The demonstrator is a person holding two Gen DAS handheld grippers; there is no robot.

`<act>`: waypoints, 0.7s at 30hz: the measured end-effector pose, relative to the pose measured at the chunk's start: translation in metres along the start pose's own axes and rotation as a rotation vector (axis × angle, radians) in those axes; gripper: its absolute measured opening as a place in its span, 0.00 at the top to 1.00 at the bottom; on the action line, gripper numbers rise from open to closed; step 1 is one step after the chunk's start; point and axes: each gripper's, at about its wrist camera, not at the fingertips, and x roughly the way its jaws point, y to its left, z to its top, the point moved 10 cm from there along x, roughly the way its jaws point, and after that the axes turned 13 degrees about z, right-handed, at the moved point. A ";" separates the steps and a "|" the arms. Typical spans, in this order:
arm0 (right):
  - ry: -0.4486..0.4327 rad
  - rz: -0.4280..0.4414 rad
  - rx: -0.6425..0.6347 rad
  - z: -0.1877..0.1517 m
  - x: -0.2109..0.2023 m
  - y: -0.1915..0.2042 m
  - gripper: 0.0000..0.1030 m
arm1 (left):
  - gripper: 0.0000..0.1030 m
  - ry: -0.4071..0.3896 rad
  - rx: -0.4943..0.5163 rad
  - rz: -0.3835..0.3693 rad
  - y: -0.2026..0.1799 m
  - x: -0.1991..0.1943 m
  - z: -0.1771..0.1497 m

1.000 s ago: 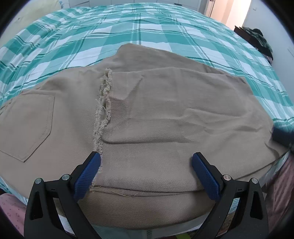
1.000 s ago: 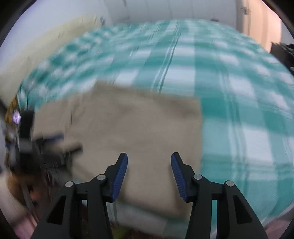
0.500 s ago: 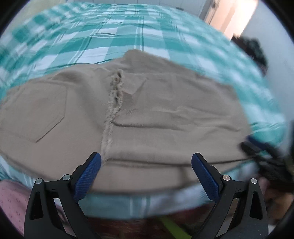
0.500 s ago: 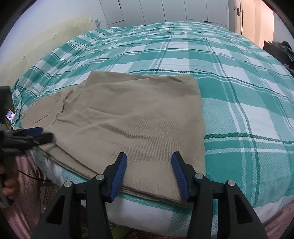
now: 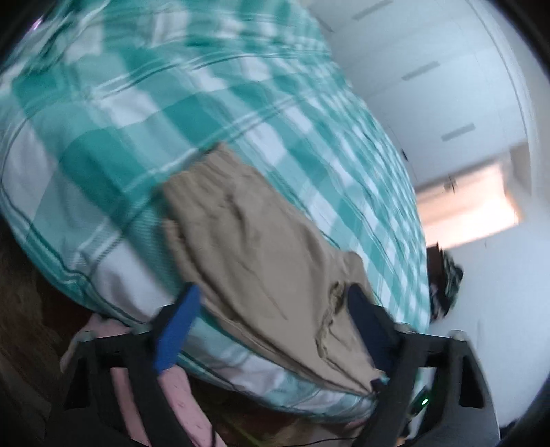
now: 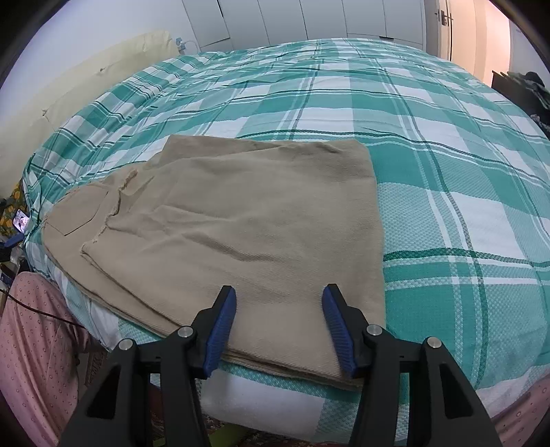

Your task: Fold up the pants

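Lying folded on the near edge of the bed point(image 6: 447, 172), the tan pants point(image 6: 247, 233) sit on the green and white checked cover, the back pocket point(image 6: 74, 215) showing at the far left and a frayed hem just right of it. The right gripper point(image 6: 279, 328) hangs just above the near edge of the fabric, its blue fingers point(image 6: 220, 330) spread apart and holding nothing. Over on the left wrist view the picture is tilted and blurred: the left gripper point(image 5: 271, 330) is off the near side of the bed, fingers point(image 5: 177, 330) released wide, with the pants point(image 5: 261, 261) seen between them but not gripped. Pink dotted cloth point(image 6: 31, 344) shows at the near left, below the mattress edge. White wardrobe doors point(image 6: 309, 20) stand beyond the far side of the bed, and a cream headboard point(image 6: 86, 75) runs along the left
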 end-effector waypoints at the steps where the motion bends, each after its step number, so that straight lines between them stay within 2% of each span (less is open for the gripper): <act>1: 0.000 0.001 0.001 0.000 0.000 0.000 0.48 | 0.29 0.007 -0.024 0.006 0.007 0.006 0.002; 6: 0.000 0.003 0.002 0.000 0.000 0.002 0.48 | 0.45 0.029 -0.070 0.007 0.020 0.031 0.007; 8: 0.000 0.002 0.002 0.000 0.001 0.002 0.48 | 0.47 0.037 -0.082 0.018 0.026 0.039 0.009; 11: 0.000 0.004 0.003 0.000 0.000 0.001 0.48 | 0.50 0.031 -0.088 -0.009 0.025 0.043 0.012; 16: -0.001 0.004 0.003 0.000 0.001 0.001 0.47 | 0.49 0.038 -0.128 -0.006 0.034 0.057 0.020; 17: -0.001 0.004 0.004 0.000 0.001 0.002 0.46 | 0.53 0.036 -0.132 -0.002 0.034 0.059 0.020; 19: -0.002 0.005 0.004 0.001 0.001 0.001 0.46 | 0.85 0.015 -0.123 0.051 0.038 0.057 0.020; 20: -0.002 0.006 0.005 0.001 0.000 0.001 0.46 | 0.92 0.008 -0.128 0.058 0.041 0.054 0.019; 21: -0.002 0.007 0.006 0.001 0.000 0.001 0.46 | 0.92 0.011 -0.152 0.028 0.043 0.049 0.017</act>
